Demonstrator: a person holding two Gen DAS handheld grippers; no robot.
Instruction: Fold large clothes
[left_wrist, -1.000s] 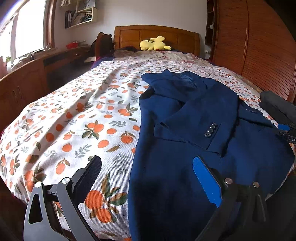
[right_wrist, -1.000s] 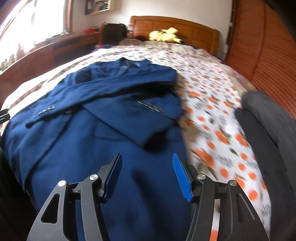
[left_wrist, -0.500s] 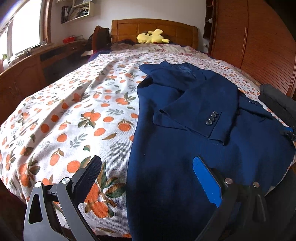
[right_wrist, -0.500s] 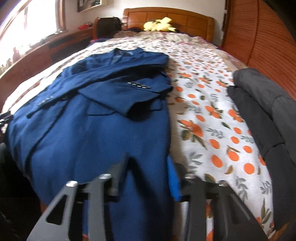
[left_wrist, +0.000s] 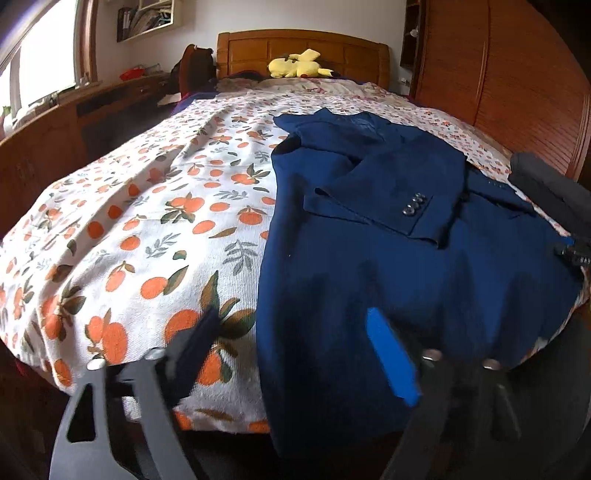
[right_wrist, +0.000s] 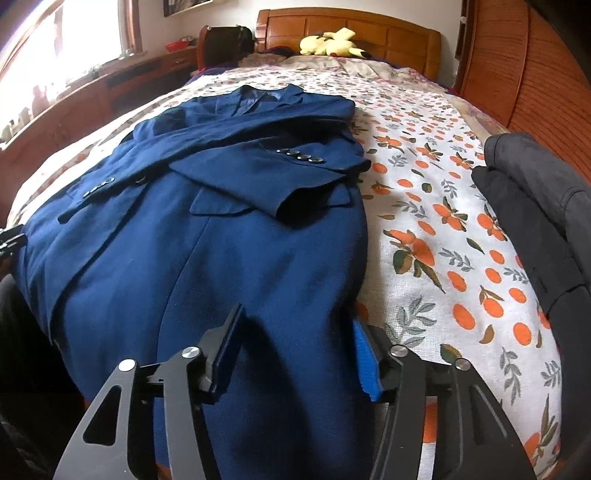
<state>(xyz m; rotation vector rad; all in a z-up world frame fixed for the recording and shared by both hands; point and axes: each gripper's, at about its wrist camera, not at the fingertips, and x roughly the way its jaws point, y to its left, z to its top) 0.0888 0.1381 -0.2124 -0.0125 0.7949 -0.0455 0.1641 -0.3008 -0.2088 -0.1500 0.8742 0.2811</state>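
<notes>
A navy blue suit jacket (left_wrist: 388, 236) lies flat on the bed, collar toward the headboard, both sleeves folded across its front; its hem hangs over the bed's near edge. It also shows in the right wrist view (right_wrist: 207, 229). My left gripper (left_wrist: 291, 339) is open at the jacket's bottom left corner, its jaws either side of the jacket's left edge. My right gripper (right_wrist: 295, 343) is open at the hem near the bottom right corner, with the hem cloth between its jaws. Neither holds anything.
The bed has an orange-print cover (left_wrist: 155, 221) and a wooden headboard (left_wrist: 303, 51) with a yellow plush toy (left_wrist: 295, 66). Dark grey clothes (right_wrist: 535, 206) are piled at the bed's right side. A wooden desk (left_wrist: 55, 125) runs along the left; a wardrobe (left_wrist: 517, 74) stands right.
Both grippers have drawn back and down toward the jacket's hem at the bed's near edge. The right gripper moved rightward to the hem's right side. Both stay open.
</notes>
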